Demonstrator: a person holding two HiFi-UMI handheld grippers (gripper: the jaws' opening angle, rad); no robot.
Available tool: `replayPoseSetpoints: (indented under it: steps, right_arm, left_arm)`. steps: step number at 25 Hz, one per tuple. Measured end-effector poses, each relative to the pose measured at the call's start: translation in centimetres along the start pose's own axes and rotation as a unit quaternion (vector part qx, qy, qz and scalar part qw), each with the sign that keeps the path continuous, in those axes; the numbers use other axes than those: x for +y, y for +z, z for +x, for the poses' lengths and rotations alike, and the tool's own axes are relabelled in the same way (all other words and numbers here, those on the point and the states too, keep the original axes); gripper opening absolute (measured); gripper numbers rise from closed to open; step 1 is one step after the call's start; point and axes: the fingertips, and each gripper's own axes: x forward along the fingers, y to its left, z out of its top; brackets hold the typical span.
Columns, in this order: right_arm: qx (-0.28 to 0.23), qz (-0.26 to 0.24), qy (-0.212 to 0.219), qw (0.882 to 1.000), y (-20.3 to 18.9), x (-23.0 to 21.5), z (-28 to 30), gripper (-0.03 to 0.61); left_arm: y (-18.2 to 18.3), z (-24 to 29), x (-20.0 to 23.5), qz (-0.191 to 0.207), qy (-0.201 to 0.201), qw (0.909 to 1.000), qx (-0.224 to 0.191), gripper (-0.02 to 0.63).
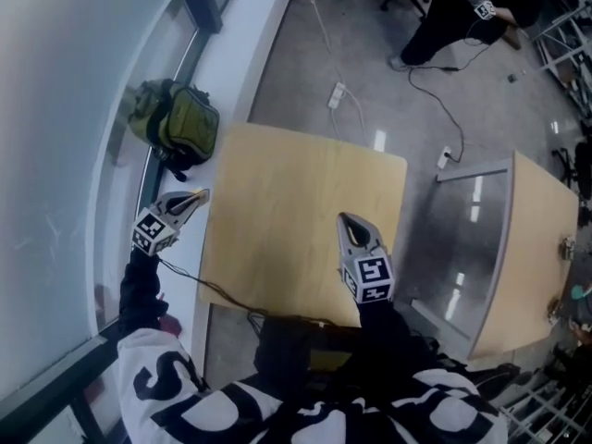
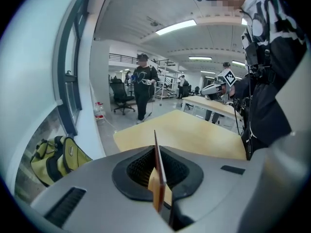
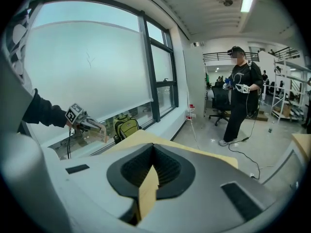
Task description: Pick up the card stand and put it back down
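Observation:
My left gripper (image 1: 196, 197) hangs off the left edge of the bare wooden table (image 1: 296, 202), beside the window. It is shut on a thin flat tan piece, the card stand (image 2: 156, 142), seen edge-on between its jaws (image 2: 156, 166). The right gripper view shows that gripper (image 3: 95, 126) in the air with the tan stand (image 3: 101, 131) jutting from its tip. My right gripper (image 1: 354, 229) hovers over the table's near right part, shut, with nothing showing between its fingers (image 3: 151, 166). Nothing lies on the tabletop.
A green backpack (image 1: 180, 123) sits on the window ledge beyond the table's far left corner. A second table (image 1: 536, 248) stands to the right across a floor gap. Cables and a power strip (image 1: 338, 95) lie on the floor. A person (image 3: 240, 96) stands farther off.

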Motion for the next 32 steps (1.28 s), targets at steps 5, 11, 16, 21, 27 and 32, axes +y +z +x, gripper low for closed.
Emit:
replayPoseSetpoints:
  steps: [5,11,16,21,27,32]
  right_arm:
    - [0.008,0.009,-0.016,1.0,-0.2,-0.9,0.9,0.014]
    - [0.02,0.029,-0.029,0.999,-1.1,-0.9,1.4,0.014]
    - [0.03,0.036,-0.04,0.998,-2.5,-1.9,1.2,0.014]
    - [0.037,0.051,-0.049,0.997,-3.8,-2.9,1.2,0.014]
    - [0.037,0.058,-0.062,0.996,-4.8,-4.2,1.2,0.014]
    - [0.035,0.068,-0.066,0.995,-5.6,-4.9,0.7,0.014]
  left_arm:
    - [3.8,4.1,3.7,0.027,-0.038,0.9988,-0.017,0.018]
    - [7.1,9.4,5.3,0.046,-0.084,0.9943,-0.047,0.018]
    - [11.9,14.5,3.0,0.042,-0.146,0.9837,-0.096,0.018]
    - [15.6,19.7,-0.7,0.047,-0.207,0.9688,-0.127,0.018]
    - [19.1,24.9,-4.8,0.052,-0.266,0.9508,-0.15,0.018]
    - [20.1,28.3,-8.0,0.055,-0.299,0.942,-0.143,0.018]
